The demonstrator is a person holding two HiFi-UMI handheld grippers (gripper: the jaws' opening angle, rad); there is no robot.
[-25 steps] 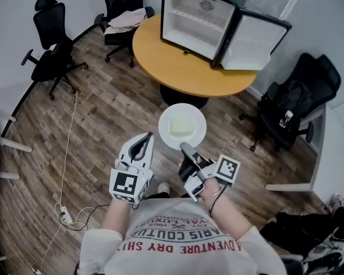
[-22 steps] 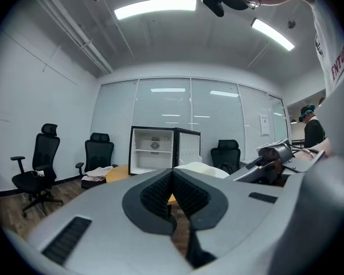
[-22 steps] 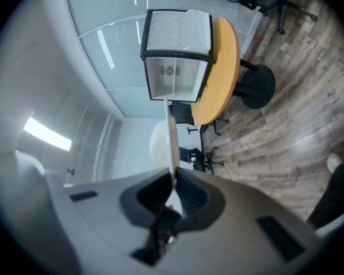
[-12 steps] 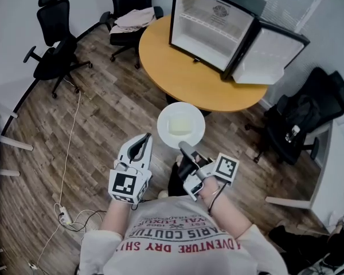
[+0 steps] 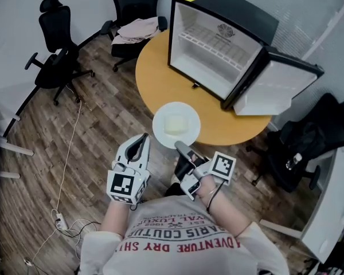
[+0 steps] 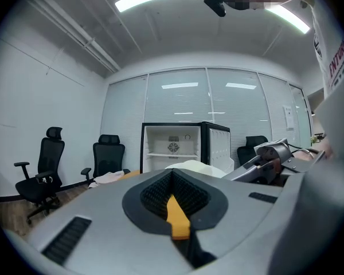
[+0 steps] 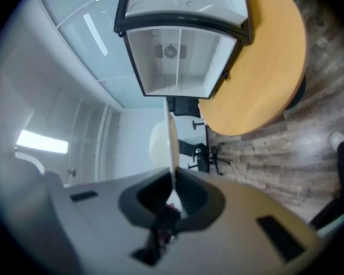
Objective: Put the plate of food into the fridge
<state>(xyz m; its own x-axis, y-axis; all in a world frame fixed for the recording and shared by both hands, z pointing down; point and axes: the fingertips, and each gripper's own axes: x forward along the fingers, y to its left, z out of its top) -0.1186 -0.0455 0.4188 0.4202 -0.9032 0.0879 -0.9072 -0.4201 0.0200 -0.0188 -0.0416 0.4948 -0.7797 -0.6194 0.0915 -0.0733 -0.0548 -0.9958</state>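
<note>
A white plate (image 5: 176, 125) carries a pale block of food (image 5: 175, 123). My right gripper (image 5: 181, 148) is shut on the plate's near rim and holds it level over the near edge of the round table (image 5: 160, 76). In the right gripper view the plate (image 7: 172, 144) shows edge-on between the jaws. The small black fridge (image 5: 215, 50) stands on the table with its door (image 5: 278, 87) swung open to the right, and its white inside is bare. My left gripper (image 5: 141, 144) is shut and empty, left of the plate.
Black office chairs (image 5: 54, 44) stand at the left and far left, one with clothes (image 5: 139, 27) on its seat. Another chair (image 5: 309, 148) with a bag is at the right. A white cable (image 5: 69, 153) runs across the wood floor.
I have walked closer to the table. The plate has come forward with the right gripper and now hangs over the table's near edge. The left gripper kept its place beside it.
</note>
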